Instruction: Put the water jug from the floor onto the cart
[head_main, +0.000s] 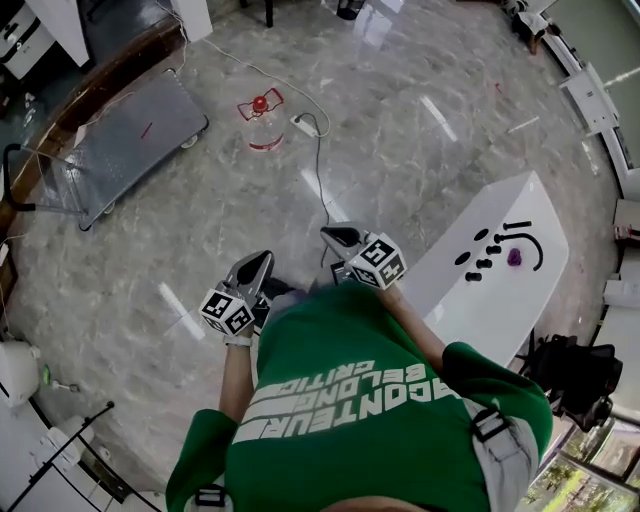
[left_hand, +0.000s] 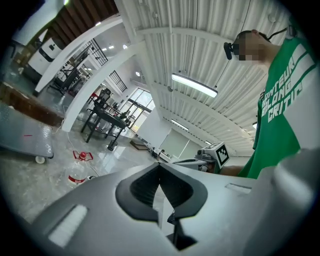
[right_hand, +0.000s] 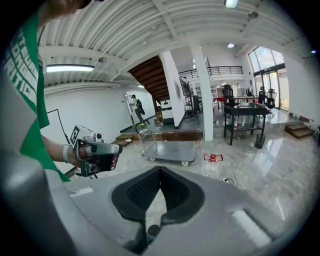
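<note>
The jug (head_main: 262, 125) stands on the floor just beside the cart (head_main: 135, 140), while the left claw (head_main: 262, 258) and right claw (head_main: 335, 235), far from the cart, are pressed together and empty, probably because the person has not yet reached the jug.

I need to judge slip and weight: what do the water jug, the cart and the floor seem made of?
Water jug: clear plastic, since the floor shows through it.
Cart: dull grey deck, either metal or plastic; the look leaves it open.
Floor: polished marble-like stone or tile, veined and mirroring the lights.
</note>
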